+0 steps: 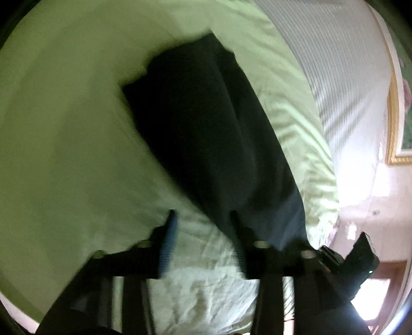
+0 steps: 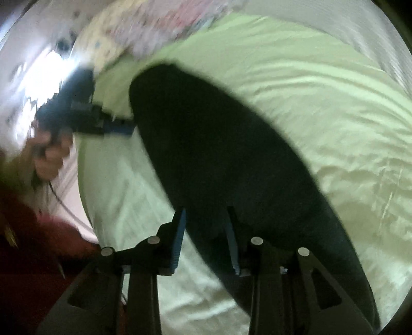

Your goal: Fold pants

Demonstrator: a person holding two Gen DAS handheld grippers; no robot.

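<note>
Dark pants (image 1: 211,134) lie folded into a long strip on a pale green bed sheet (image 1: 64,128). In the left wrist view my left gripper (image 1: 203,219) stands open just above the strip's near end; its right finger (image 1: 235,226) is over the cloth and its left finger over bare sheet. The right wrist view shows the same pants (image 2: 219,154) running diagonally. My right gripper (image 2: 206,219) is open over their near end with dark cloth below the gap, and no pad presses on it. The left gripper (image 2: 121,127) appears there too, held by a hand (image 2: 51,154) at the strip's far edge.
A striped white cover (image 1: 342,77) borders the sheet on the right, with a gold-framed picture (image 1: 394,123) beyond it. Patterned bedding (image 2: 154,23) lies at the far end of the bed. A dark red sleeve (image 2: 31,247) fills the lower left of the right wrist view.
</note>
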